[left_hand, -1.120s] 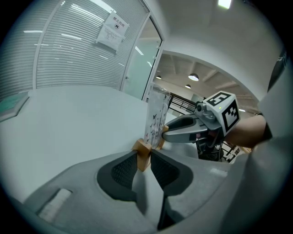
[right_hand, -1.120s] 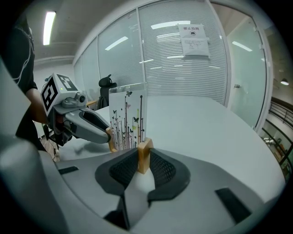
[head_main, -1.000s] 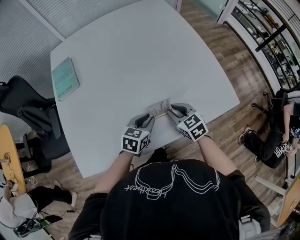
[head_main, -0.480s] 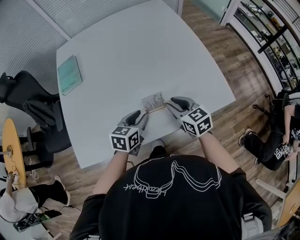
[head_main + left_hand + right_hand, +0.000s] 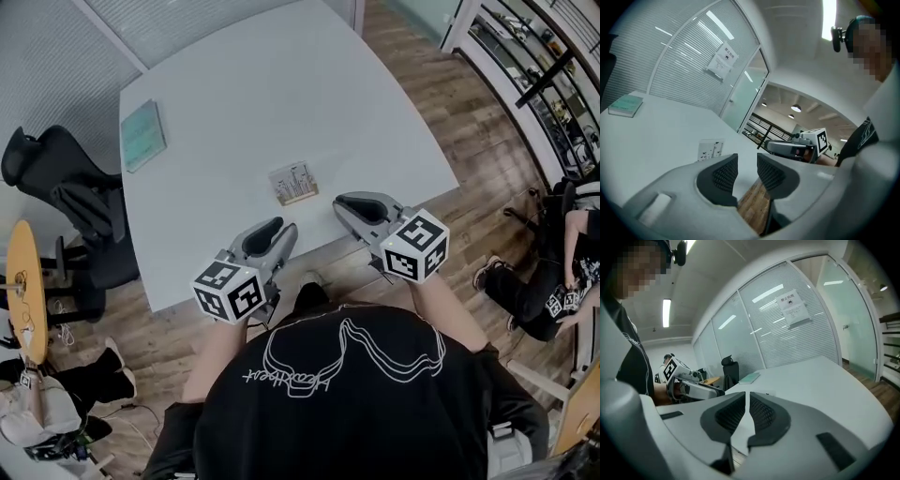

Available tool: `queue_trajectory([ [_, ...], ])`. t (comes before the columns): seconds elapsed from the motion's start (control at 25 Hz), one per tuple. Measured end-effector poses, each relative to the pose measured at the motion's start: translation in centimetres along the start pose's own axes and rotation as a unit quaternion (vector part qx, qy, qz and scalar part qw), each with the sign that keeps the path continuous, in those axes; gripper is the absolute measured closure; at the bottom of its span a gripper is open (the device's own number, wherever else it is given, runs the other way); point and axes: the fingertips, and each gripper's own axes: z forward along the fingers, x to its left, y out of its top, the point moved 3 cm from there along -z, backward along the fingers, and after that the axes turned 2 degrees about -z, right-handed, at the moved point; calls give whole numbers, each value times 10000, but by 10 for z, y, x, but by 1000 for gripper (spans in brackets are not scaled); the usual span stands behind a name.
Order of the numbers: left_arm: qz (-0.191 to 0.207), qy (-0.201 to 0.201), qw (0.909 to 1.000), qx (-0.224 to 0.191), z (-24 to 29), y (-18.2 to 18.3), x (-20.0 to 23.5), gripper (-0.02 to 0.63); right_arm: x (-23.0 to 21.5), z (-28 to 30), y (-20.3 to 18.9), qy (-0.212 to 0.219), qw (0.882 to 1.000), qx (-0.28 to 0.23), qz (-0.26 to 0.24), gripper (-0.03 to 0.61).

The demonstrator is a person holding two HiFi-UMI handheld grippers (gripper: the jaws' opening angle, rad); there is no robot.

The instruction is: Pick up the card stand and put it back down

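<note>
The card stand [image 5: 294, 183], a small white printed card in a wooden base, stands upright on the white table [image 5: 281, 84] near its front edge. It also shows in the left gripper view [image 5: 711, 149]. Both grippers hang over the table's front edge, apart from the stand. My left gripper [image 5: 281, 229] is below and left of it, jaws wide open with nothing between them [image 5: 746, 168]. My right gripper [image 5: 339, 202] is to the stand's right. Its jaws are closing, down to a thin gap, with nothing between them [image 5: 747, 411].
A teal book [image 5: 143, 136] lies at the table's far left corner. A black office chair [image 5: 66, 202] stands left of the table. Wooden floor lies below the front edge, and a person [image 5: 553, 272] sits on it at the right. Glass walls rise behind the table.
Both grippers have let go of the card stand and drawn back toward me, past the table edge. The stand stays on the table.
</note>
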Motion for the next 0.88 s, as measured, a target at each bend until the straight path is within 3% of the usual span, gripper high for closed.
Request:
queue_trajectory([
  [0.28, 435, -259, 9986, -157, -21, 1, -69, 513, 38, -43, 18, 730, 9967, -352, 18, 568],
  [0.44, 341, -354, 9985, -234, -30, 0, -88, 580, 55, -58, 18, 1088, 9927, -509, 103, 569],
  [0.56, 348, -420, 9980, -334, -36, -1, -101, 592, 68, -66, 18, 1332, 9891, -577, 229, 569],
  [0.88, 528, -462, 9958, -584, -43, -6, -128, 598, 84, -86, 12, 1365, 9893, -508, -31, 571],
])
